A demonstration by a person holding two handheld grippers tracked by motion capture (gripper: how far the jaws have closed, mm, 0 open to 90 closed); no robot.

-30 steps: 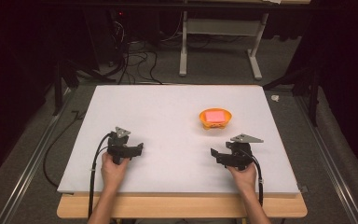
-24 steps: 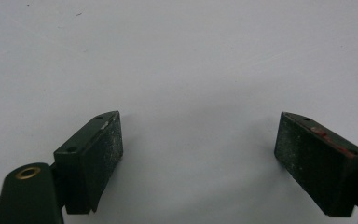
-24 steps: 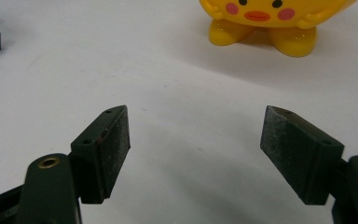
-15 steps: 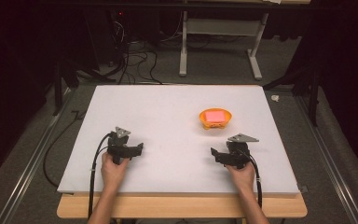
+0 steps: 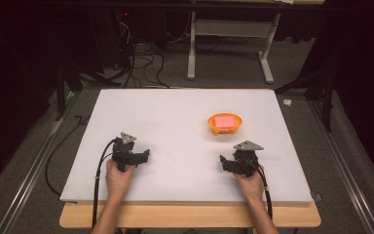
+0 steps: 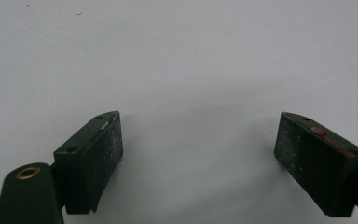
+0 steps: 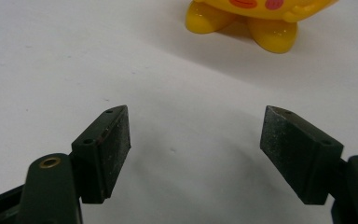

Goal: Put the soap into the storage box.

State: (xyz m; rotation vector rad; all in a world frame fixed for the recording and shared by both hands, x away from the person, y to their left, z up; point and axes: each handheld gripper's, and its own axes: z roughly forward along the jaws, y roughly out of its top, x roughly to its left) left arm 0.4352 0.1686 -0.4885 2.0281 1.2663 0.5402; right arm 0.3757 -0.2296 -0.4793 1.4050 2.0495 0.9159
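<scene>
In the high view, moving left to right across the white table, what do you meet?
Left gripper → orange bowl → right gripper; the bowl and right gripper overlap sideways, the bowl lying farther back.

Each black claw carries a grey three-cornered plate, brass-ringed screws and a black cable.

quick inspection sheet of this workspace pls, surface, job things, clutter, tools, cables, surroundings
surface: white board on a wooden table, bare apart from one item
job's things: orange bowl-like toy on little feet, pink block in its top, standing upright ahead of the right tool
clutter: nothing seen
grippers: left tool and right tool both low over the board, jaws open, nothing held
cables: one black cable trails from the left tool off the near edge; loose cables on the floor behind
surroundings: grey carpet, white desk frame, dark beyond
</scene>
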